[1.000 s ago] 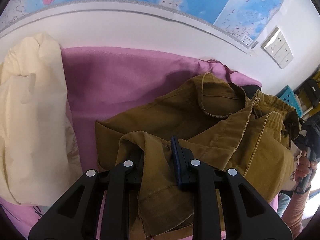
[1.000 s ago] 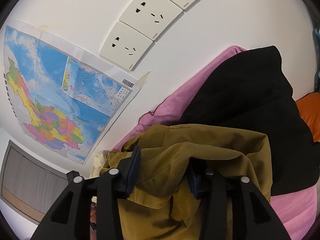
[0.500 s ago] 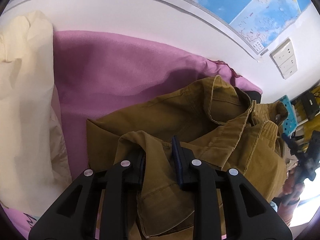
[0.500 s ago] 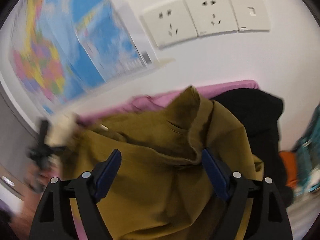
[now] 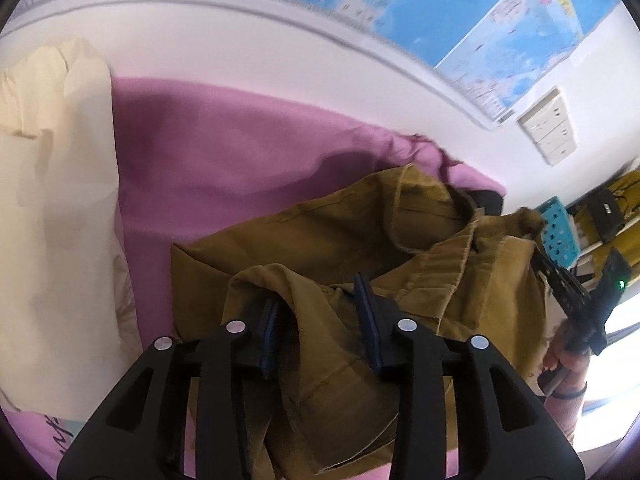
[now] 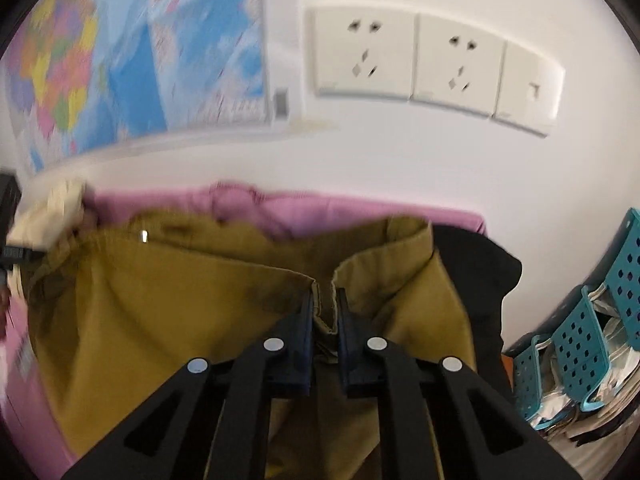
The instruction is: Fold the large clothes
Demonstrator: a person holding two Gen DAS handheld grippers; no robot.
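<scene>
A mustard-brown corduroy garment lies crumpled on a pink cloth-covered surface, its collar and stitched seams turned upward. One folded edge is raised toward the camera in the left wrist view; in the right wrist view two hemmed edges meet, bunched and lifted.

Left wrist view: close over the garment, angled down towards the wall. Right wrist view: same garment up close, facing the sockets. Shared: garment, pink cover, map, sockets
</scene>
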